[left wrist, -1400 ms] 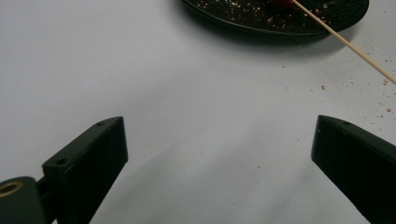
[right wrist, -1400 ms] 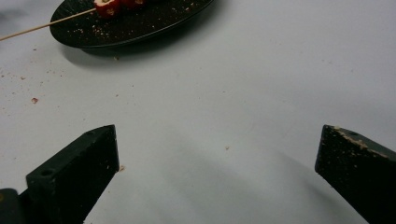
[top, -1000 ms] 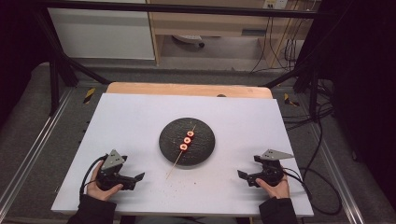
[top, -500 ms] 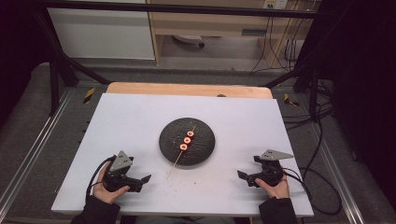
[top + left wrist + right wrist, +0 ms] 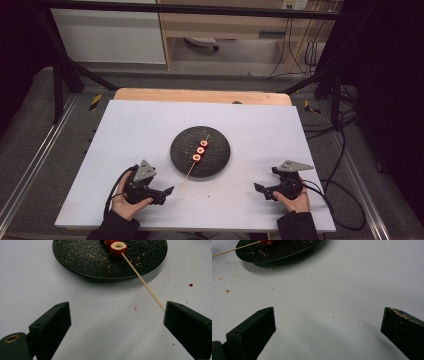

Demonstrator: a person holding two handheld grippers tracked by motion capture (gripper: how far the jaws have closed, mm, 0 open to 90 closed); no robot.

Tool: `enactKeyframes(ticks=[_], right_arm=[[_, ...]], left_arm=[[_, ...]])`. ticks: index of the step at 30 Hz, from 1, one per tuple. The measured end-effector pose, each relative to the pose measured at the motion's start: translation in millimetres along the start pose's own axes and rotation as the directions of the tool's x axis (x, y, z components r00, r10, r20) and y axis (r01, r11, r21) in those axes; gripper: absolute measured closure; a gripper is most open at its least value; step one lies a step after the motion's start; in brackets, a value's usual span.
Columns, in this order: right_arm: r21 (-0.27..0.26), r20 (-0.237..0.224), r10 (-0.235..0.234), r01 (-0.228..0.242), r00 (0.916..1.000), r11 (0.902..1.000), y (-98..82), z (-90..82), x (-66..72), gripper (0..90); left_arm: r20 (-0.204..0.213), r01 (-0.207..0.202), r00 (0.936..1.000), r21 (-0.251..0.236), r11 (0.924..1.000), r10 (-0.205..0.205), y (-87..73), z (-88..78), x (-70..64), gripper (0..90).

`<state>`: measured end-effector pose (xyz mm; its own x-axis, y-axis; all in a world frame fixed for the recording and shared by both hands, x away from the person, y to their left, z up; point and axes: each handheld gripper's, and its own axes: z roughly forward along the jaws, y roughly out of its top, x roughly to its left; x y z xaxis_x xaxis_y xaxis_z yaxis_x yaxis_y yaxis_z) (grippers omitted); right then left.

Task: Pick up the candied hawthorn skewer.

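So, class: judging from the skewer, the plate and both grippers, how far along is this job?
Done: three red pieces sit threaded on the skewer across the black plate. In hand: nothing; the left gripper, jaws open, flanks the stick's free end. Left: gripping it; the right gripper waits open.

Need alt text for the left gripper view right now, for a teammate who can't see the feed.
The left gripper is open, its two black jaws wide apart low over the white table, the right-hand jaw close beside the skewer's bare end. The thin wooden skewer runs up onto a black plate, through a red, hollow-cored fruit piece. Red crumbs dot the table.
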<state>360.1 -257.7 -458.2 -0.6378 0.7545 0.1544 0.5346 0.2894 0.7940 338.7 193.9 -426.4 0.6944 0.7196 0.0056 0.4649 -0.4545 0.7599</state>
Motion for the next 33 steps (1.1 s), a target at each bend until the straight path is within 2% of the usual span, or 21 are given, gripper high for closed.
enactKeyframes(ticks=[5,10,12,14,15,19,21,25,31,33], right_arm=[[0.000,0.001,0.006,-0.006,1.0000,1.0000,0.2,-0.6,0.3,0.7],[0.001,0.004,0.007,-0.007,1.0000,1.0000,0.2,-0.6,0.2,0.7],[0.001,0.004,0.004,-0.004,1.0000,1.0000,0.2,-0.4,0.0,0.7],[0.002,0.004,0.006,-0.006,1.0000,1.0000,0.3,-0.5,0.0,0.7],[0.002,0.004,0.006,-0.006,1.0000,1.0000,0.2,-0.6,0.1,0.7],[0.002,0.004,0.006,-0.006,1.0000,1.0000,0.2,-0.6,0.1,0.7],[0.002,0.005,0.006,-0.006,1.0000,1.0000,0.2,-0.8,0.1,0.7],[0.002,0.004,0.006,-0.006,1.0000,1.0000,0.2,-0.9,0.1,0.7],[0.004,0.005,0.004,-0.004,1.0000,1.0000,0.1,-0.6,-0.1,0.8],[0.003,0.005,0.004,-0.004,1.0000,1.0000,0.1,-0.6,0.0,0.9]], left_arm=[[0.006,0.007,1.0000,0.016,0.9999,-0.007,11.2,8.5,-8.2,10.2],[-0.004,0.012,0.9999,0.033,0.9994,-0.012,20.4,17.5,-15.9,17.1],[-0.015,0.016,0.9998,0.043,0.9989,-0.016,23.2,21.5,-18.6,21.6],[-0.012,0.028,0.9996,0.056,0.9981,-0.027,25.3,25.7,-20.9,25.6],[-0.010,0.033,0.9994,0.062,0.9975,-0.032,26.1,27.8,-21.9,30.6],[-0.016,0.047,0.9988,0.083,0.9954,-0.045,28.8,34.6,-26.1,37.0],[-0.019,0.054,0.9984,0.089,0.9945,-0.053,29.3,36.8,-27.5,43.7],[-0.030,0.051,0.9984,0.109,0.9927,-0.048,29.7,40.1,-30.4,50.6],[-0.038,0.056,0.9980,0.135,0.9892,-0.051,31.1,42.2,-35.3,66.7],[-0.047,0.058,0.9975,0.142,0.9882,-0.052,32.2,42.5,-37.1,68.6]])
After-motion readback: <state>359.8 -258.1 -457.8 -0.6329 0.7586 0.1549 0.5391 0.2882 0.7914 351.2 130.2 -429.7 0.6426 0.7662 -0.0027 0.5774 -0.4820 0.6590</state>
